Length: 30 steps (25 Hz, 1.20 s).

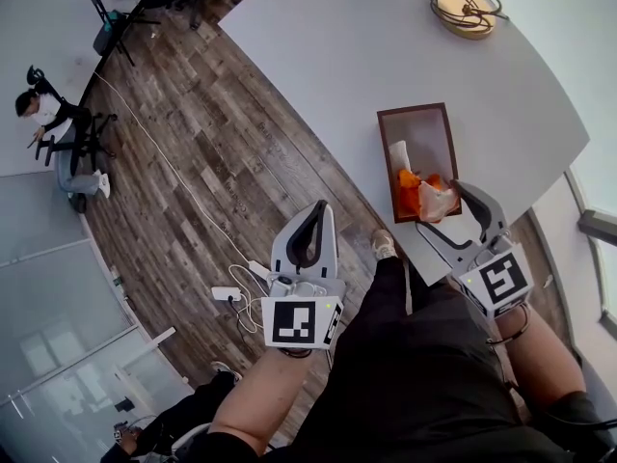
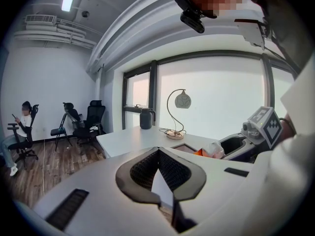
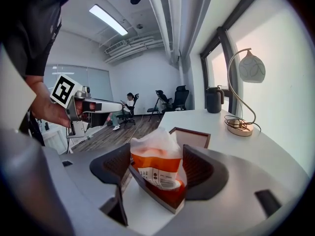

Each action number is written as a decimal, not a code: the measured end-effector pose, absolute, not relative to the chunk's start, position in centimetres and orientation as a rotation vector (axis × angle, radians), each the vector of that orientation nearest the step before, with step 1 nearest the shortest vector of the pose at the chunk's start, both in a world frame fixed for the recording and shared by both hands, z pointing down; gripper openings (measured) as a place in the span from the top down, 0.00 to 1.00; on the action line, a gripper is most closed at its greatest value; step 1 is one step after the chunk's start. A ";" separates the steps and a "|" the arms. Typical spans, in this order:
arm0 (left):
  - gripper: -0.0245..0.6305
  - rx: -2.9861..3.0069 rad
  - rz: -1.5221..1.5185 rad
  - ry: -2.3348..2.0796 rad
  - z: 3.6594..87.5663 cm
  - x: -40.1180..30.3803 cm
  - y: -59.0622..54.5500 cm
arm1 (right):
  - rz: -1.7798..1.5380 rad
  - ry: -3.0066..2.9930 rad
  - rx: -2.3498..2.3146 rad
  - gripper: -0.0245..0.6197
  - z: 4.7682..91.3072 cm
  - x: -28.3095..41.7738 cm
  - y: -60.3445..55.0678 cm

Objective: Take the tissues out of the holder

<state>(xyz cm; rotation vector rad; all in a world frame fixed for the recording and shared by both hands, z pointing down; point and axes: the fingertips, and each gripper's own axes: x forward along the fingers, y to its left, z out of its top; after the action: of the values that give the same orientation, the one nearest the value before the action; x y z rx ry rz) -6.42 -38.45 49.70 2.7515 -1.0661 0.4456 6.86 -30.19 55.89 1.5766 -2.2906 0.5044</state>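
A brown rectangular holder (image 1: 384,152) lies near the front edge of the white table (image 1: 337,56). An orange tissue pack with a clear plastic top (image 3: 156,168) stands at the holder's near end (image 3: 162,196). More orange (image 1: 409,193) and a white tissue (image 1: 401,154) lie inside. My right gripper (image 3: 156,151) is open, its jaws either side of the pack and not squeezing it; the head view shows that gripper (image 1: 441,206) at the holder's near end. My left gripper (image 1: 319,207) hangs over the wood floor to the table's left, shut and empty (image 2: 158,150).
A curved-arm lamp (image 1: 465,8) with a round base (image 3: 241,127) stands at the table's far side, a dark jug (image 3: 213,100) beside it. Office chairs and a seated person (image 1: 43,109) are across the floor. A power strip and cable (image 1: 227,294) lie below.
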 end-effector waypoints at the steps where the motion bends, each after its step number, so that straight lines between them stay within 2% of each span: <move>1: 0.96 2.746 0.450 -1.068 49.9 -6.4 -38.5 | 0.497 -2.302 1.574 0.45 56.0 6.8 -30.3; 6: 0.96 2.729 0.457 -1.077 50.6 -6.6 -38.9 | 0.460 -2.321 1.549 0.47 56.3 6.4 -30.4; 8: 0.96 2.730 0.455 -1.076 50.5 -6.7 -38.9 | 0.429 -2.300 1.547 0.56 56.3 6.4 -30.3; 11: 0.96 2.716 0.460 -1.083 50.6 -6.7 -39.2 | 0.488 -2.267 1.578 0.78 56.6 7.2 -30.3; 13: 0.96 2.713 0.458 -1.093 50.5 -6.8 -39.5 | 0.521 -2.254 1.587 0.84 56.9 7.5 -30.3; 30: 0.96 2.717 0.426 -1.137 48.8 -7.5 -39.1 | 0.472 -2.270 1.557 0.89 55.4 6.9 -29.7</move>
<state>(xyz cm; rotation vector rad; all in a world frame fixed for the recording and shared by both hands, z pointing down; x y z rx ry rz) -7.51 -39.08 48.80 2.7173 -1.1374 0.4258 6.91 -29.72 55.42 1.5566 -2.2701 0.4722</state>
